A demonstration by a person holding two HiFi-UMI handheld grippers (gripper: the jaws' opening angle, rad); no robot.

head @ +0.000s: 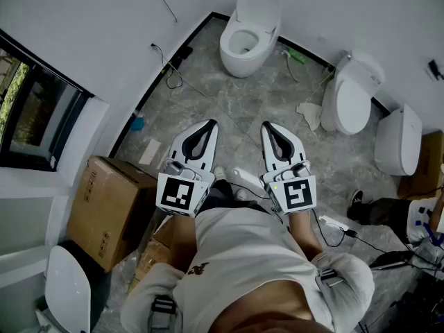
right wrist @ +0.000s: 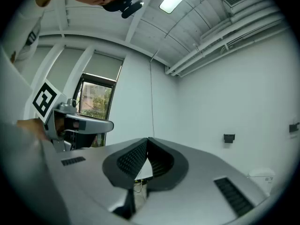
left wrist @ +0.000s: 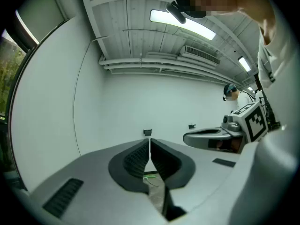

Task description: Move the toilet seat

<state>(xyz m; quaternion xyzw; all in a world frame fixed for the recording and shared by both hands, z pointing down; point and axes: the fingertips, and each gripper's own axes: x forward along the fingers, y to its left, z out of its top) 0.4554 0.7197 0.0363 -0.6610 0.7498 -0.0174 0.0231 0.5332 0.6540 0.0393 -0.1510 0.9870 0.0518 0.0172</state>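
Starting at the left of the head view, a window (head: 35,116) sits in the white wall, with a cardboard box (head: 107,210) below it on the grey marbled floor (head: 229,103); just right of the box the left gripper (head: 209,123) is held level over the person's lap, and in its own view its jaws are pressed together (left wrist: 149,140) with nothing between them; beyond it, against the far wall, stands an open toilet (head: 239,64) with its lid raised; the toilet seat (head: 229,48) appears to lie down round the bowl, well apart from both grippers; the right gripper (head: 266,125) points level beside the left one without touching it, and its jaws are likewise clenched on nothing (right wrist: 147,139); a green object (head: 297,56) lies by the wall; further right, crumpled paper (head: 310,114) rests on the floor just beside a second toilet (head: 350,99) whose lid is down; a third toilet (head: 399,141), also closed, stands at the right edge.
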